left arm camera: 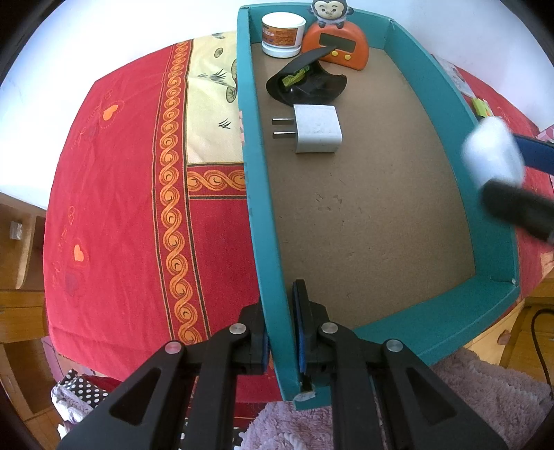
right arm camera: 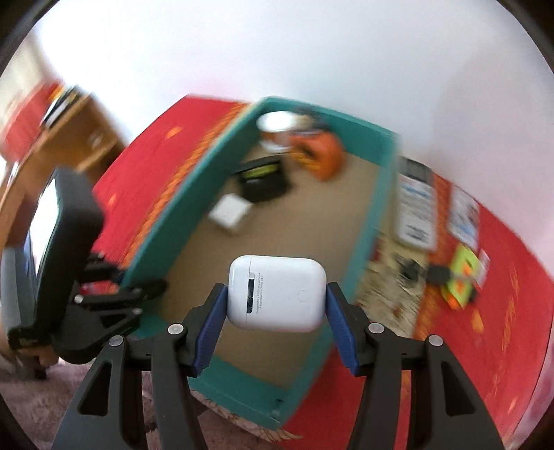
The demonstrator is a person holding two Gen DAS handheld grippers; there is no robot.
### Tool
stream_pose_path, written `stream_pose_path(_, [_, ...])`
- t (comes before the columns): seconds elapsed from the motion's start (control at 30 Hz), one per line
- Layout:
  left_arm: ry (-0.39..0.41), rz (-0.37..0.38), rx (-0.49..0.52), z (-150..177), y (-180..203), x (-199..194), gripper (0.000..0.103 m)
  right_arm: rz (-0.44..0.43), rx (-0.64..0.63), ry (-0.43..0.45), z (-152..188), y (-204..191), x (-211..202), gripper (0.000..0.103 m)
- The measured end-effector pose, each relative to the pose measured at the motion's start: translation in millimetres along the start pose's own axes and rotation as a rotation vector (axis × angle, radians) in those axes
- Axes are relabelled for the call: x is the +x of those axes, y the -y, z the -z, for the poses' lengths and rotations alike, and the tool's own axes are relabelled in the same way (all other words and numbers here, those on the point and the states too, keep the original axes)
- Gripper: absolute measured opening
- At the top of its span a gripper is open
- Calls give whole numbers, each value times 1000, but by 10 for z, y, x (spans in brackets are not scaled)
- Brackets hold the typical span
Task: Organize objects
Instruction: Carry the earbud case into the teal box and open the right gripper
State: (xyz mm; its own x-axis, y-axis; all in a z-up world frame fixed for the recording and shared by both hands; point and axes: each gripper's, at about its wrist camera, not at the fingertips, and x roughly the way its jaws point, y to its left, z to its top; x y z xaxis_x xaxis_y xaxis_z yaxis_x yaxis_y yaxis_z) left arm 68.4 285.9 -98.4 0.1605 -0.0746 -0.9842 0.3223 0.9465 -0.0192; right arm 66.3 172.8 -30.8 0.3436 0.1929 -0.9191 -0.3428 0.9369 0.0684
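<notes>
A teal box (left arm camera: 263,214) with a brown floor lies on the red cloth. My left gripper (left arm camera: 282,332) is shut on its left wall near the front corner. Inside at the far end are a white jar (left arm camera: 282,33), an orange monkey clock (left arm camera: 334,45), a black mouse (left arm camera: 306,83) and a white plug adapter (left arm camera: 316,128). My right gripper (right arm camera: 277,301) is shut on a white earbud case (right arm camera: 277,292), held above the box's near end (right arm camera: 242,398). The case also shows blurred in the left wrist view (left arm camera: 493,155), over the right wall.
The red patterned cloth (left arm camera: 114,207) covers the table. To the right of the box lie a remote (right arm camera: 413,204), cards and a green and orange toy (right arm camera: 462,277). Wooden furniture (left arm camera: 17,249) stands at the left, a pink rug (left arm camera: 484,380) below.
</notes>
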Motion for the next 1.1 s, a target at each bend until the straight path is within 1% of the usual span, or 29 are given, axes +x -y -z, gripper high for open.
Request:
stream_pose_path(0.07, [-2, 4, -1, -1, -1, 0, 10, -41, -57, -21, -46, -107, 110, 58])
stream_pose_path(0.13, [-5, 12, -4, -7, -4, 1, 10, -56, -79, -47, -87, -144, 231, 58])
stream_pose_path(0.23, [-18, 36, -10, -23, -56, 0, 10, -80, -70, -87, -141, -138, 413, 58])
stream_pose_path(0.37, [-27, 42, 11, -35, -65, 9, 10, -91, -66, -119, -182, -150, 606, 58])
stream_pose_path(0.5, [-31, 44, 21, -54, -78, 11, 11, -108, -66, -131, -213, -168, 723, 58])
stream_pose_path(0.8, [-30, 42, 27, -85, -63, 5, 11, -110, -75, -159, -240, -240, 884, 58])
stream_pose_path(1.1, [-27, 38, 37, -109, 45, 4, 11, -109, -53, -127, -302, -319, 933, 58])
